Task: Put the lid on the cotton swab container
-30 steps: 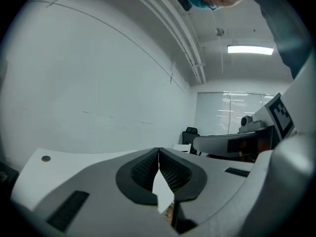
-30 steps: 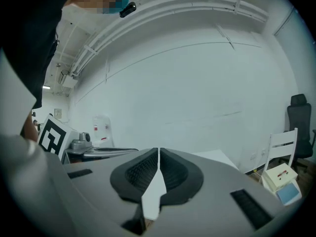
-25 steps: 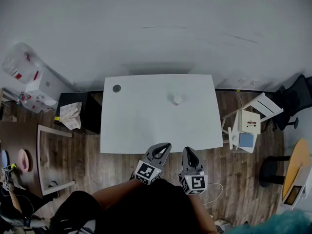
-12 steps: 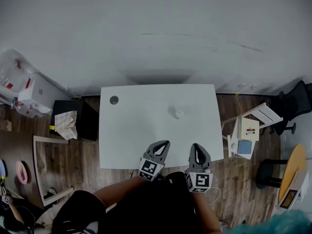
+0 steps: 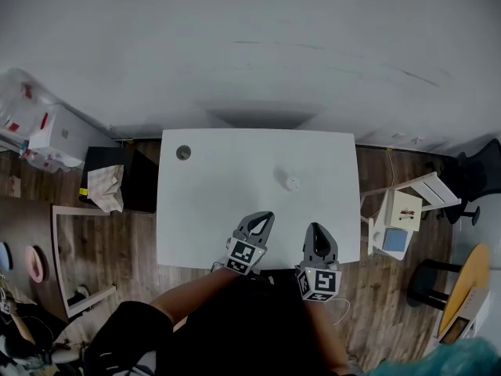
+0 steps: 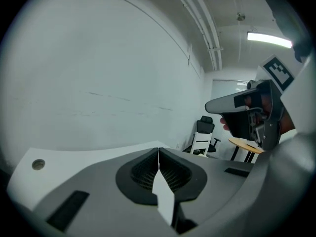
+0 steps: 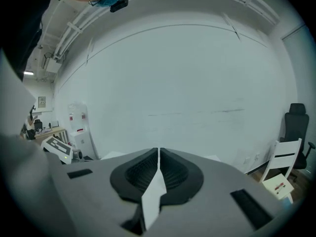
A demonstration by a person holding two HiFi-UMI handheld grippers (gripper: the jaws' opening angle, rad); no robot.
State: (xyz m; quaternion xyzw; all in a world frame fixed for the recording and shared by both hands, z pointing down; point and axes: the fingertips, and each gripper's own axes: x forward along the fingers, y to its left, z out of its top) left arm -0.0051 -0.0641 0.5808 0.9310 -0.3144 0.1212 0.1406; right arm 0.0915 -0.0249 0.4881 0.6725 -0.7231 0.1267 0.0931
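A small white round container [image 5: 291, 182] stands on the white table [image 5: 211, 210], right of its middle. It is too small to tell a lid from the container. My left gripper [image 5: 263, 218] hangs over the table's near edge, jaws shut with nothing between them, its tips meeting in the left gripper view [image 6: 158, 154]. My right gripper [image 5: 315, 230] is beside it, also shut and empty, as the right gripper view [image 7: 158, 153] shows. Both are well short of the container. The left gripper view also catches the right gripper [image 6: 247, 113] off to the right.
A grey round grommet [image 5: 183, 153] sits in the table's far left corner. A white chair [image 5: 401, 210] with small items stands to the right, with a black office chair [image 5: 477, 171] beyond it. A black cabinet [image 5: 133, 180] and a wooden frame [image 5: 74, 257] stand to the left.
Both grippers have moved forward from in front of the table to over its near edge. They stayed shut. The head view shifted slightly.
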